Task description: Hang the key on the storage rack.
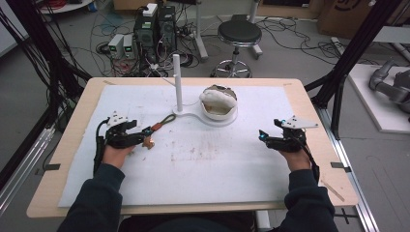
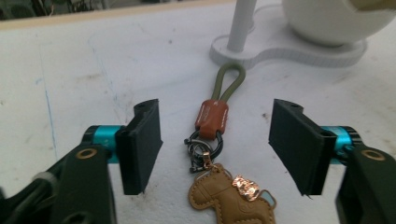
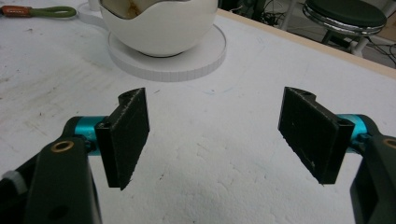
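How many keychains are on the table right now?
1. The keychain lies on the white mat between the open jaws of the left hand-held gripper, its green loop pointing toward the white stand. None seen elsewhere; the bowl's inside is partly hidden.

Keychain (image 2: pixel 219 154) between left hand-held gripper (image 2: pixel 217 149) jaws, before stand (image 2: pixel 280 46).

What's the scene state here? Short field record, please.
surface: white mat on wooden table
item in hand's reach: keychain, lying flat, green loop toward the stand
charm: tan leather horse
left gripper: open, jaws either side of keychain, not touching
right gripper: open, nothing between jaws
stand: white post on base joined to white bowl
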### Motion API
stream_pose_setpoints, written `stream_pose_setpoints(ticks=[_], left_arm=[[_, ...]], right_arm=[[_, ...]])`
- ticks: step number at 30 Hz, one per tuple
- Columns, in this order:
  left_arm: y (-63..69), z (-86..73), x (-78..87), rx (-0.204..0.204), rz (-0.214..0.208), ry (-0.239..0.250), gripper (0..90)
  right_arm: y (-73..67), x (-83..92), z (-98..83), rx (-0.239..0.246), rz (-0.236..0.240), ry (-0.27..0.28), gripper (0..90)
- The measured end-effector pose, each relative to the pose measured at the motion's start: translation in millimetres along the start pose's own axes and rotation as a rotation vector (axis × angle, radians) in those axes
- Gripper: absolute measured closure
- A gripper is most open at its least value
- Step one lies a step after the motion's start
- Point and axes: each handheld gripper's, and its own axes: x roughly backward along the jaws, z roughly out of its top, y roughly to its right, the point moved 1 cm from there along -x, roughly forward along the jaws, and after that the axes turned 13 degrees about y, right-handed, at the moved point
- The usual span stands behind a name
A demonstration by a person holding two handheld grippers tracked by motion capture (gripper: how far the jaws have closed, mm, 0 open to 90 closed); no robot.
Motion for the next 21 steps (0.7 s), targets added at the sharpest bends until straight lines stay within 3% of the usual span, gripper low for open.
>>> stream_pose_setpoints(ticks=[3,6,10,13,17,18,21], left_arm=[[2.0,-6.8,-14.9,-0.005,0.018,-0.09,37.6],[-0.1,-10.8,-24.4,-0.019,0.018,-0.109,38.1],[-6.4,-12.6,-29.3,-0.003,0.02,-0.114,37.3],[-5.5,-13.8,-31.2,-0.016,0.013,-0.149,37.3],[0.8,-15.3,-32.7,-0.064,-0.022,-0.188,53.9],[5.3,-15.6,-33.1,-0.108,-0.025,-0.208,57.7],[5.7,-13.9,-29.9,-0.091,-0.029,-0.224,71.0]], right_arm=[[0.4,2.3,-0.7,-0.005,-0.002,0.0,25.1],[-0.8,5.3,-0.6,-0.008,-0.004,0.002,25.3],[-2.3,5.6,-1.8,-0.004,0.0,-0.007,25.3],[-2.9,3.5,-2.3,-0.002,0.001,-0.011,25.4],[-3.4,2.0,-2.8,0.001,0.007,-0.018,25.7],[-3.4,2.0,-2.9,0.001,0.007,-0.019,25.8],[-2.6,2.4,-2.9,-0.001,0.009,-0.017,26.0]])
